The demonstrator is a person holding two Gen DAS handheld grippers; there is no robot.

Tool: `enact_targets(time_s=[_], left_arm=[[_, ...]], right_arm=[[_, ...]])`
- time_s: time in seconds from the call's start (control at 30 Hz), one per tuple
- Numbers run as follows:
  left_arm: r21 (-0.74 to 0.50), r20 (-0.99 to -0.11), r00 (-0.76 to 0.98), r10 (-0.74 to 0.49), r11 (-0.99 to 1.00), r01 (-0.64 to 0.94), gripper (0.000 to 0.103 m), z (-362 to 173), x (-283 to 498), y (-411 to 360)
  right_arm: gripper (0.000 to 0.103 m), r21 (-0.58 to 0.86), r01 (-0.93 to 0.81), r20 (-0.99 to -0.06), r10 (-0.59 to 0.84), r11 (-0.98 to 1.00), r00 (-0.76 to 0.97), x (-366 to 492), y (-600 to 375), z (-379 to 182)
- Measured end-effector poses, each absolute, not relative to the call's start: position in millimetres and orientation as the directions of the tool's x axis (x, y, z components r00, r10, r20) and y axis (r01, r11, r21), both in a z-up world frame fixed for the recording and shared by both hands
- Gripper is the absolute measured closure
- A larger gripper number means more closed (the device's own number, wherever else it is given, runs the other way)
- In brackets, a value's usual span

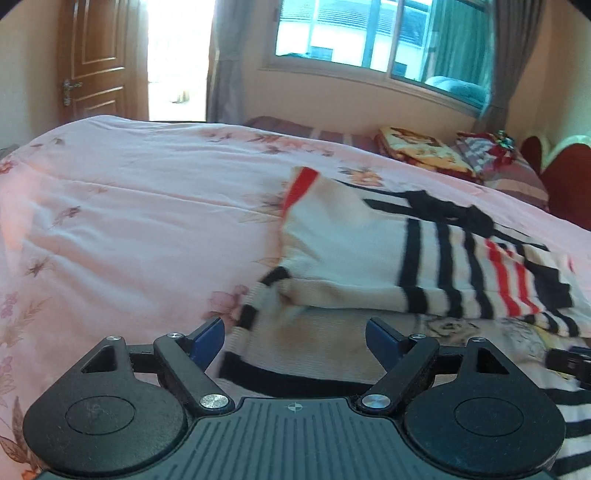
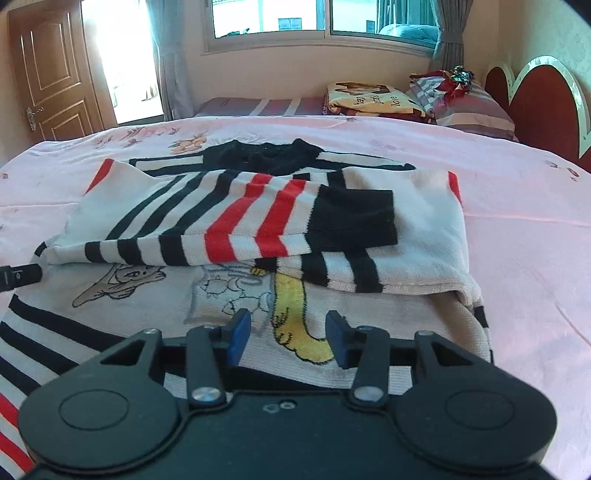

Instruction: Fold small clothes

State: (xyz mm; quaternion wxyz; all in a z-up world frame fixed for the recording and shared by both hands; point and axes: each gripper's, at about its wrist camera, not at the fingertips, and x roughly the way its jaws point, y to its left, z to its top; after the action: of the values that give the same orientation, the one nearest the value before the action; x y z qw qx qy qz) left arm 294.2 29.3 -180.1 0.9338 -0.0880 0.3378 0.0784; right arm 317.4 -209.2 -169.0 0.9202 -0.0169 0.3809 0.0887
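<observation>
Sweater (image 2: 258,221), sleeves folded in: both claws, left (image 1: 295,339) and right (image 2: 288,332), gape empty; pinch hem corners evenly.

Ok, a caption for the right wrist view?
Open right gripper above a striped sweater, sleeves folded in, on a pink bed.

Counts, both views:
- sweater (image 2: 258,221): 1, striped, w/ 2 sleeves folded across it
- bed (image 2: 517,221): 1
- grippers: 2, left gripper (image 1: 295,334) & right gripper (image 2: 288,334)
- door (image 2: 51,74): 1
- window (image 2: 321,18): 1
- folded blanket (image 2: 369,98): 1
- pillow (image 2: 472,107): approx. 1, pile unclear
</observation>
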Motion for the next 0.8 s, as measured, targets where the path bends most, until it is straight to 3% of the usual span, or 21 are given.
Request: enact_targets(time_s=[0.17, 0.3, 0.37, 0.43, 0.57, 0.67, 0.8], left_arm=[[-0.105, -0.688, 0.725, -0.022, 0.992, -0.07, 0.019, -187, 311, -16], [-0.041, -0.689, 0.725, 0.011, 0.998, -0.055, 0.019, -200, 313, -11], [-0.021, -0.689, 0.724, 0.034, 0.998, -0.067, 0.019, -198, 307, 1], [-0.023, -0.69, 0.721, 0.062, 0.994, -0.107, 0.019, -199, 300, 18], [0.015, -0.696, 0.711, 0.105, 0.991, -0.131, 0.019, -197, 288, 17], [-0.051, -0.697, 0.715, 0.053, 0.991, -0.122, 0.019, -187, 279, 1], [-0.048, -0.692, 0.721, -0.005, 0.998, -0.039, 0.019, -183, 266, -41]], right_arm=[[0.059, 0.021, -0.25, -0.715, 0.189, 0.968, 0.673, 319, -183, -176], [0.061, -0.026, -0.265, -0.719, 0.167, 0.964, 0.675, 315, -196, -182], [0.057, -0.1, -0.221, -0.71, 0.086, 0.97, 0.699, 309, -217, -183], [0.052, -0.077, -0.173, -0.713, 0.067, 0.982, 0.698, 303, -251, -186], [0.052, -0.072, -0.104, -0.715, 0.022, 0.992, 0.699, 293, -286, -181], [0.055, 0.016, -0.132, -0.7, 0.106, 0.991, 0.707, 286, -278, -170], [0.062, 0.055, -0.287, -0.685, 0.245, 0.956, 0.686, 275, -231, -165]])
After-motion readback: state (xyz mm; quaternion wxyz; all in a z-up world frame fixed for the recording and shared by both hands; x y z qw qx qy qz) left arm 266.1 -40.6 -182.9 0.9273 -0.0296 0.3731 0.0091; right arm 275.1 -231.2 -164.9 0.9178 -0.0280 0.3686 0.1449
